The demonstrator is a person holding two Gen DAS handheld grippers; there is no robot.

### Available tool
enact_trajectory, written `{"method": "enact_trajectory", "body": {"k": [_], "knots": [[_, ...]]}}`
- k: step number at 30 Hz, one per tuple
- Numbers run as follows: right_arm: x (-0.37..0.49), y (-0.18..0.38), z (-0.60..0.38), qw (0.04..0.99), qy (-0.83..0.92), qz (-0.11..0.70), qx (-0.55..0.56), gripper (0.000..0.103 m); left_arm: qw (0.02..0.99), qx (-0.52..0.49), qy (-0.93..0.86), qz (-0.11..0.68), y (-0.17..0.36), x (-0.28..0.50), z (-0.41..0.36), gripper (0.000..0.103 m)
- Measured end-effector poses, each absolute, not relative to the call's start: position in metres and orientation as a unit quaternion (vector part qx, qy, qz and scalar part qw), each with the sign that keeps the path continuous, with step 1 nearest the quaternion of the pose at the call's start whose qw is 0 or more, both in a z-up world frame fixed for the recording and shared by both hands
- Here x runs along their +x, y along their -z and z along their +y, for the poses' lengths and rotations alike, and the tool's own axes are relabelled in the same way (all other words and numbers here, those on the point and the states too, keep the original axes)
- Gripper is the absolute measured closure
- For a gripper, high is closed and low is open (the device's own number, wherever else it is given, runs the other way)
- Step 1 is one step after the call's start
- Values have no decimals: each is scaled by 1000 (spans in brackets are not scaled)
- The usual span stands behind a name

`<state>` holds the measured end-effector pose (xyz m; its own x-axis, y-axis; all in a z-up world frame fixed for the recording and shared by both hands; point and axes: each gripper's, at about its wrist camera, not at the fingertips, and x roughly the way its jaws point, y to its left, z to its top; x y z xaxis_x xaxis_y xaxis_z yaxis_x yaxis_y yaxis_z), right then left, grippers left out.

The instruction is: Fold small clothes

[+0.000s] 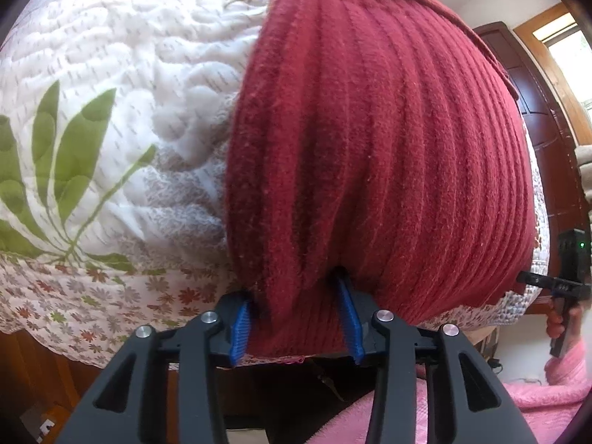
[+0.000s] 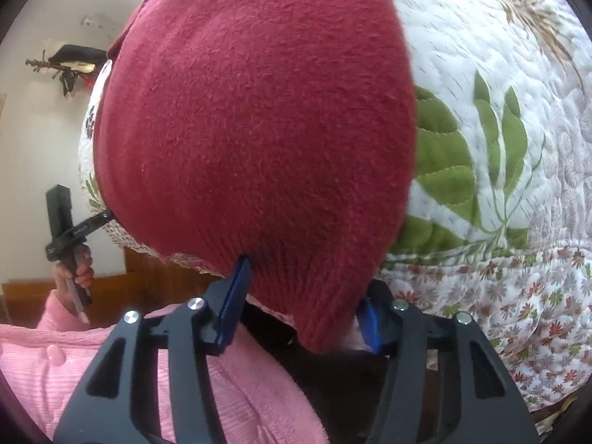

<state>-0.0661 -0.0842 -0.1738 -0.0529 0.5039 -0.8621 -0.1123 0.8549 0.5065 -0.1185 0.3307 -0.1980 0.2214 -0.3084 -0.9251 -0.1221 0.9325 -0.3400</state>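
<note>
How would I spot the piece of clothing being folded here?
Start with the white quilted bedspread printed with green leaves. On it, reaching its near edge, lies the dark red knitted garment. It is the only plain red, ribbed fabric there, and both grippers have its near edge between their blue pads.

A: From where does the left wrist view look?

B: It looks from just behind the left gripper [image 1: 296, 318], forward along its fingers, very near a dark red knitted garment [image 1: 370, 148] that fills the frame's middle. A floral quilt [image 1: 111, 92] lies to the left.

A: And the right wrist view?

B: It sits behind the right gripper [image 2: 307, 303], equally near the same garment [image 2: 259, 129], with the quilt [image 2: 499, 111] on its right.

A: What do they share?

B: Garment, quilt, and each camera sees the other gripper at its frame edge [image 1: 566, 281] [image 2: 70, 229].
</note>
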Motion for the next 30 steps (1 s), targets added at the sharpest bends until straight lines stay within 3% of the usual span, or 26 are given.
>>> {"method": "enact_trajectory", "body": {"k": [2,3,4,10,20,30], "knots": [[-68,170,-82,672,-239,684,153,72,762,-175,62,621,196,-118,329,71],[-68,167,-82,671,-248,679,167,87,762,-176,69,619,197,-118,330,85],[-68,162,-84,671,-257,672,179,90,762,-179,76,617,195,-118,330,91],[-71,122,-79,688,-325,616,206,91,766,-199,91,605,175,-118,332,94],[-35,74,-87,719,-347,545,256,91,806,-263,144,511,93,-90,353,94],[51,65,-105,723,-320,551,268,91,807,-298,129,494,98,-6,357,93]]}}
